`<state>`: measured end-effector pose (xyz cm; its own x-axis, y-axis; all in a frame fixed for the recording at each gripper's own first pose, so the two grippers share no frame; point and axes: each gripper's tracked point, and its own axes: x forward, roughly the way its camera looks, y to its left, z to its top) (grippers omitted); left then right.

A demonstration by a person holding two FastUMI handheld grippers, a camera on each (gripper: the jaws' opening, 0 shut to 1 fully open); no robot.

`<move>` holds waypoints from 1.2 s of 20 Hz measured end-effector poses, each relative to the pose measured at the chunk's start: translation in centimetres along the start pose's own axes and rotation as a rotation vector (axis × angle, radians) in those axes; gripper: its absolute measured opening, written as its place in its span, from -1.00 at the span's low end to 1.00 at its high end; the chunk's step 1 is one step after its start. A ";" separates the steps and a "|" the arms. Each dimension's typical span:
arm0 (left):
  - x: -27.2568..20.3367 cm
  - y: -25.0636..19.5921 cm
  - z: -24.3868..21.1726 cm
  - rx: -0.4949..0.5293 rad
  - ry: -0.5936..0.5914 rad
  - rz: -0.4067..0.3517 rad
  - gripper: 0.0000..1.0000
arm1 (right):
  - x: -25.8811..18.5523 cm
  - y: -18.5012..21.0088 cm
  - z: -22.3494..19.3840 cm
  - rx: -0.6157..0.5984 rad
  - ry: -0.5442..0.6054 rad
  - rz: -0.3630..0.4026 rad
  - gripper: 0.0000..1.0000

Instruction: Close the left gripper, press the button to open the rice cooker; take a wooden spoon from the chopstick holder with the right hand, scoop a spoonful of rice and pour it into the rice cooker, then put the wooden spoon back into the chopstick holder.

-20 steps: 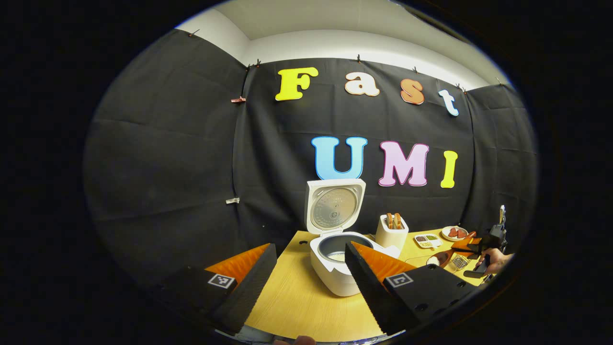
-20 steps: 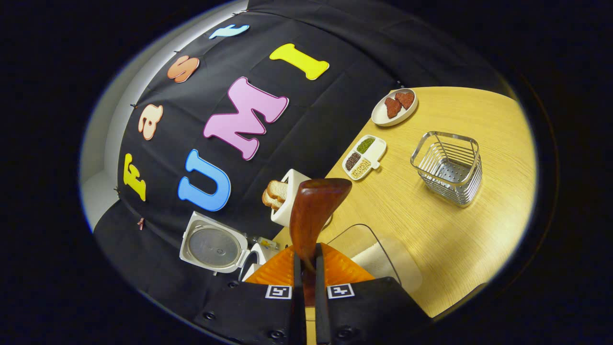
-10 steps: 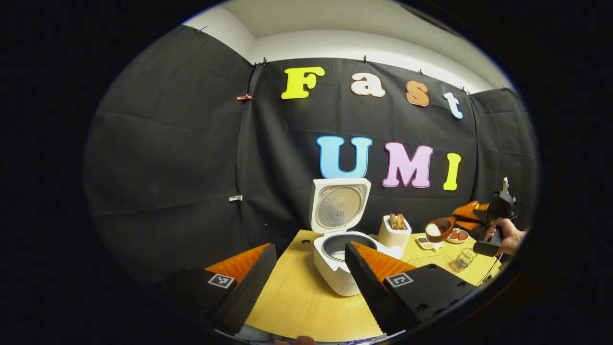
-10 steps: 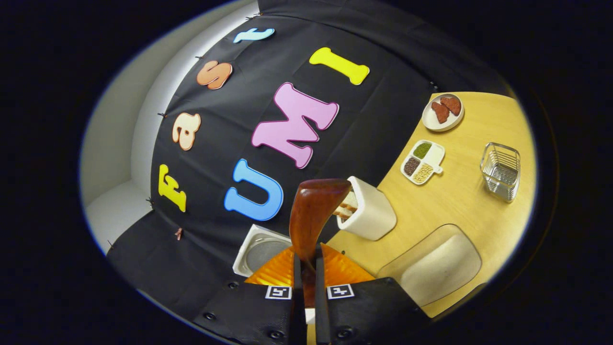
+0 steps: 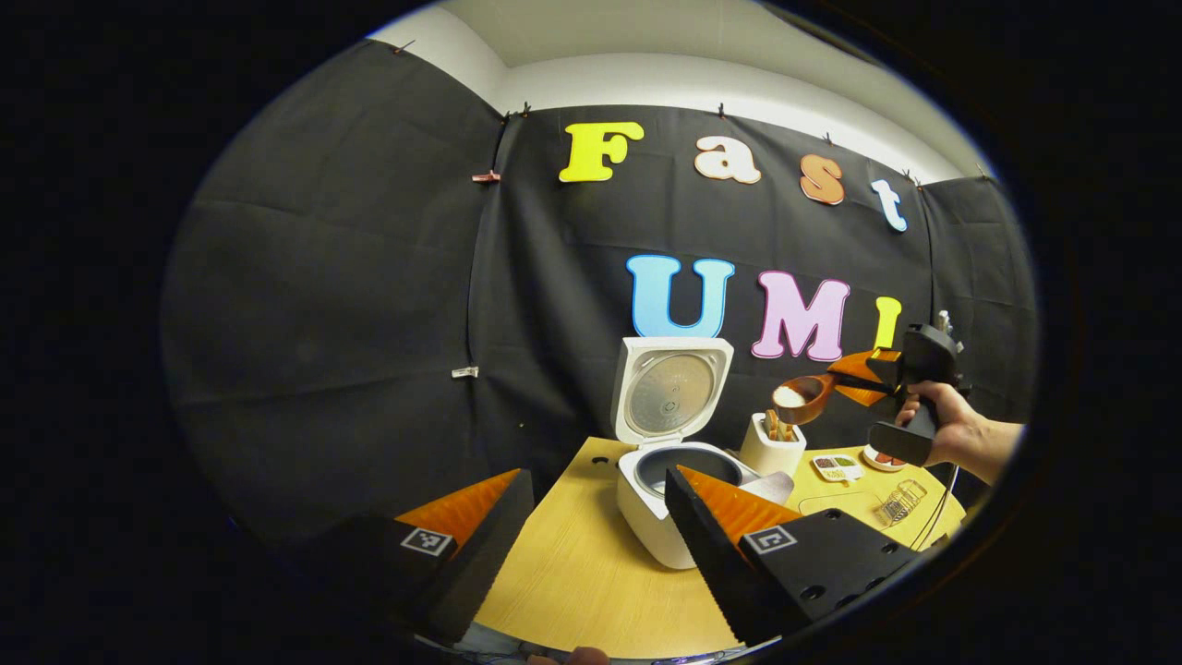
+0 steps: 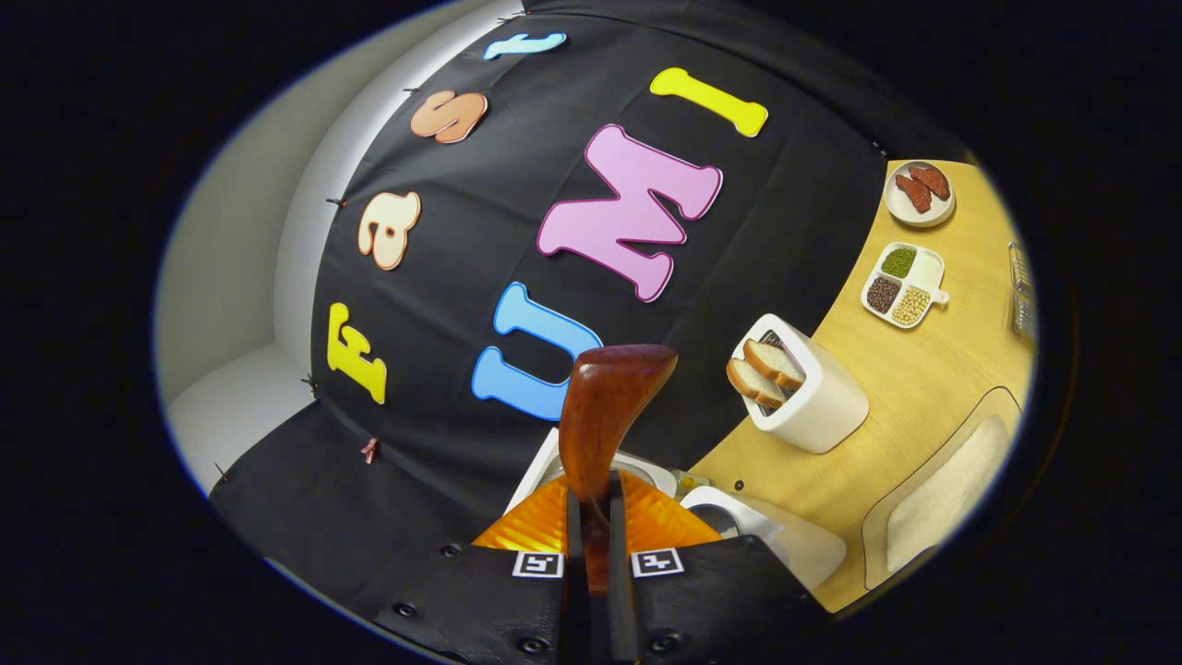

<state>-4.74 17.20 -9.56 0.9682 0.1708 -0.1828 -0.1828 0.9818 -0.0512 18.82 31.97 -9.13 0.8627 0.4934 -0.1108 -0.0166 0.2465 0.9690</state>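
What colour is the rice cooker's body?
White: the rice cooker shows best in the left gripper view, lid up.

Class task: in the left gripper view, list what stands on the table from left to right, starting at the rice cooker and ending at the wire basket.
Rice cooker → white holder → divided dish → wire basket.

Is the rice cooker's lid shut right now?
No, in the left gripper view the rice cooker has its lid standing upright, and the inner pot is open.
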 end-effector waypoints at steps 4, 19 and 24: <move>0.4 1.3 -0.4 0.001 0.014 0.023 0.96 | 3.2 -0.1 -3.4 -0.083 0.035 -0.028 -0.76; 1.5 5.1 -1.5 -0.038 0.053 0.096 0.91 | 11.8 0.4 -10.3 -0.787 0.138 -0.013 -0.77; 1.3 5.8 -1.7 -0.053 0.053 0.115 0.94 | 11.8 1.7 -11.3 -0.928 0.155 0.038 -0.76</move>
<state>-4.85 22.94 -11.72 0.9304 0.2755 -0.2419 -0.3018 0.9501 -0.0787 23.25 47.61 -11.32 0.7776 0.6039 -0.1750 -0.4971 0.7609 0.4171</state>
